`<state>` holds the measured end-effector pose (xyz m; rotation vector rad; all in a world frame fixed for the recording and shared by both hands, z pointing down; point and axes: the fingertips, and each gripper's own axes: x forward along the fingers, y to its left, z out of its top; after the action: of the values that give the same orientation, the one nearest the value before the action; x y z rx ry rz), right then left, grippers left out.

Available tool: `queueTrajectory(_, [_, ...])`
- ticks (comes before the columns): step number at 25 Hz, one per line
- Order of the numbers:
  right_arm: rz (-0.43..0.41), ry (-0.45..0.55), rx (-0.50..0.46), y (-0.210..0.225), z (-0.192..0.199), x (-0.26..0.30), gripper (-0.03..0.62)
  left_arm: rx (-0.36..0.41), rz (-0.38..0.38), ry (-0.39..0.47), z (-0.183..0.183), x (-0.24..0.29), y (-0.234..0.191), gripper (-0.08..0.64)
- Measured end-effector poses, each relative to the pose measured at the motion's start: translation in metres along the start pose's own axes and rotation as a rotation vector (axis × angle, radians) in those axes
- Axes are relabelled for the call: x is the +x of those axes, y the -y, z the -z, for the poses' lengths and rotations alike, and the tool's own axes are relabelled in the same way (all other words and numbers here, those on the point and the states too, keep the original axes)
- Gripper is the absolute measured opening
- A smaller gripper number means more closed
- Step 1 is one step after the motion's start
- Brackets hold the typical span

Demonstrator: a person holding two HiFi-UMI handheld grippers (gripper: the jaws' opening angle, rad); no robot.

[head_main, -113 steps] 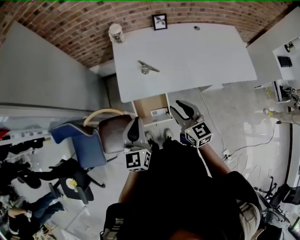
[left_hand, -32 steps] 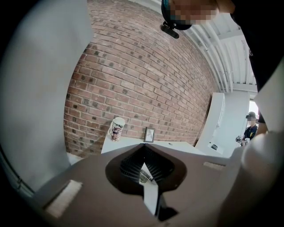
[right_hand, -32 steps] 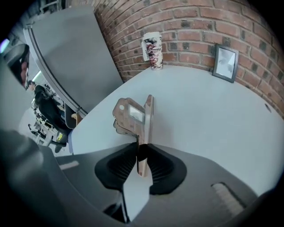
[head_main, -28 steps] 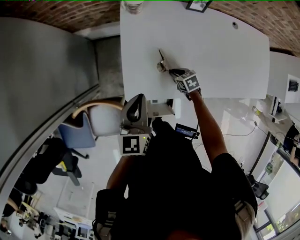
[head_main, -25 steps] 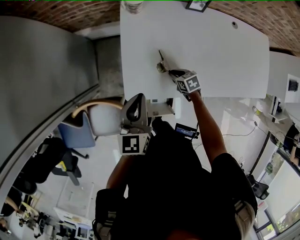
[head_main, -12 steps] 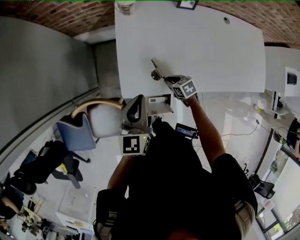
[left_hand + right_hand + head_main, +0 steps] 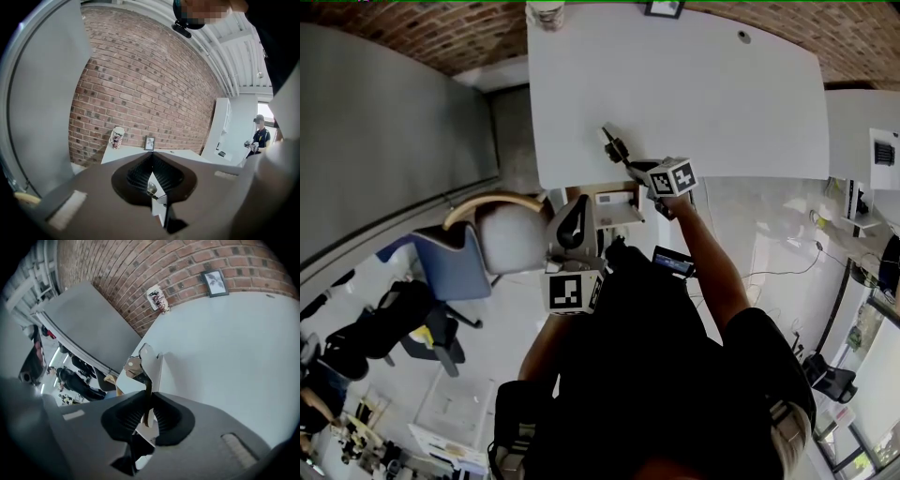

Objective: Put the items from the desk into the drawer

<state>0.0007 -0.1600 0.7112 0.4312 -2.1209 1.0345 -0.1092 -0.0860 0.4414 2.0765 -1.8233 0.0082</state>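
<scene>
Right gripper (image 7: pixel 149 394) pinched the thin dark stem of the metal tool (image 7: pixel 149 363); its jaws had just been closing on it, and the pads pressed the stem from both sides. The tool's flat plate and round head stuck out past the jaw tips, tilted. The tool was over the desk (image 7: pixel 722 103) at its near left edge. Could not tell whether it was off the desk surface.

Left gripper (image 7: pixel 151 157) had its jaws pressed together with nothing between them. It was held off the desk, in front of the near left corner, and pointed toward the desk.

An open drawer (image 7: pixel 614 208) sat just under the desk's near edge, between the two grippers in the head view. There was something light inside it, too small to name.

A mug (image 7: pixel 546 11) stood at the desk's far left corner. A small picture frame (image 7: pixel 664 7) stood upright at the desk's far edge, near the mug but apart from it. A brick wall (image 7: pixel 140 93) ran behind the desk. A chair (image 7: pixel 502 239) stood on the floor left of the desk's near corner.
</scene>
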Motion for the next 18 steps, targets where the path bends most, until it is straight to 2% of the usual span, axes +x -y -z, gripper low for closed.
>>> queueTrajectory(4, [-0.069,0.056,0.117,-0.006,0.004,-0.006,0.058,-0.004,-0.006,0.009,-0.001,-0.006,0.007,0.020])
queueTrajectory(11, [-0.225,0.183,0.389,-0.004,0.011,-0.017,0.055,0.005,-0.005,0.010,0.001,-0.016,0.018,0.020])
queueTrajectory(18, [-0.311,0.243,0.471,-0.012,0.019,-0.029,0.054,0.019,0.003,0.019,0.001,-0.023,0.027,0.020])
